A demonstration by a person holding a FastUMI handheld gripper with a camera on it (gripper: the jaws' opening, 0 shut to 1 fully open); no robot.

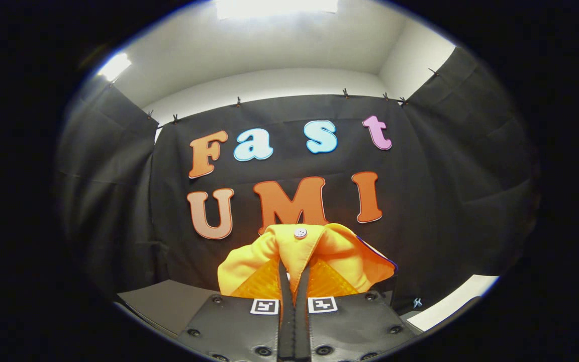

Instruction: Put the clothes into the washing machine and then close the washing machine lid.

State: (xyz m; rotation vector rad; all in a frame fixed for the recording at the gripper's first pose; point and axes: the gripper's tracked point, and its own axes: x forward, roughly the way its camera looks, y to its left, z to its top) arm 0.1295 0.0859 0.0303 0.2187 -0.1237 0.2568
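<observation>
A bright yellow-orange garment with a small white button near its top hangs bunched up between my fingers. My gripper is shut on a fold of this cloth, the two fingers pressed close together with only the fabric between them. The garment is lifted in the air in front of the black cloth wall and covers what lies straight ahead and below.
A grey flat surface lies low beyond the fingers to the left. A white ledge runs low to the right. The black cloth wall stands close ahead and on both sides, under a white ceiling with lights.
</observation>
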